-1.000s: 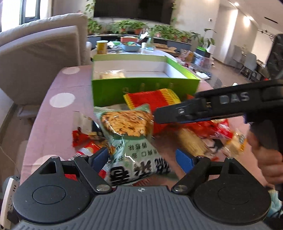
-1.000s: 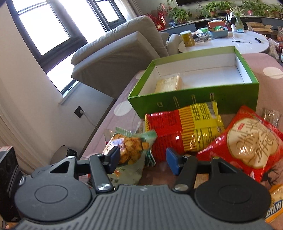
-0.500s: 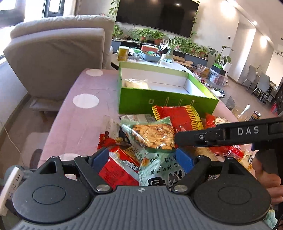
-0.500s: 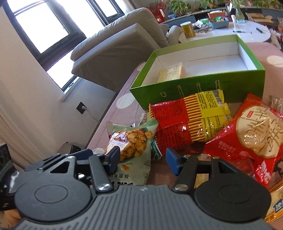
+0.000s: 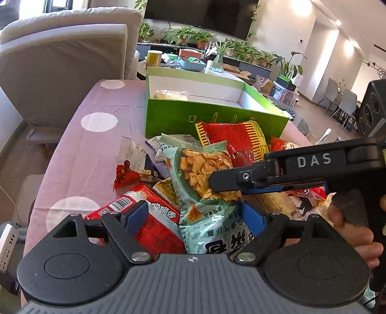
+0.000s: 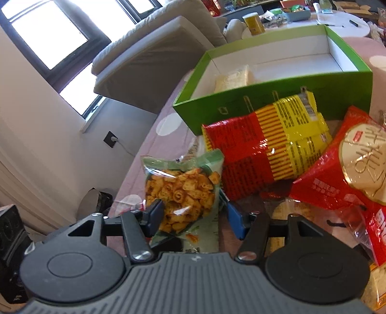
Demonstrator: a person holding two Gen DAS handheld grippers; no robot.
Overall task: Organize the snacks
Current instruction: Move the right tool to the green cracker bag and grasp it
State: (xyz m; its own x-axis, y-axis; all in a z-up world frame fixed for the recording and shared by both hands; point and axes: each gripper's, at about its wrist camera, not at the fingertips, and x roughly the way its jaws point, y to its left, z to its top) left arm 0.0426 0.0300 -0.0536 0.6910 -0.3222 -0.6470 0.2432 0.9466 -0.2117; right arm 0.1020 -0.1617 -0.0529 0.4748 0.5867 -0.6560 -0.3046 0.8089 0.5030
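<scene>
A green bag of orange crisps (image 6: 179,190) stands tilted up between the fingers of my right gripper (image 6: 195,218), which is shut on it. In the left wrist view the same green bag (image 5: 202,169) rises from the snack pile with the right gripper (image 5: 229,182) clamped across it. My left gripper (image 5: 194,217) is open, low over the bag's bottom end and a red packet (image 5: 154,224). A red and yellow bag (image 6: 265,145) lies just in front of the green box (image 5: 212,116). The box holds one pale packet (image 6: 232,79).
A red bag with a gold disc (image 6: 349,169) lies at the right. Small wrappers (image 5: 135,164) litter the pink dotted tablecloth (image 5: 96,135). A grey sofa (image 5: 62,62) stands at the left. A white round table (image 6: 337,21) with clutter is behind the box. A hand (image 5: 354,229) holds the right gripper.
The green bag has swung from close under the left camera to further out and more upright, still in the right gripper. Both views have rolled slightly.
</scene>
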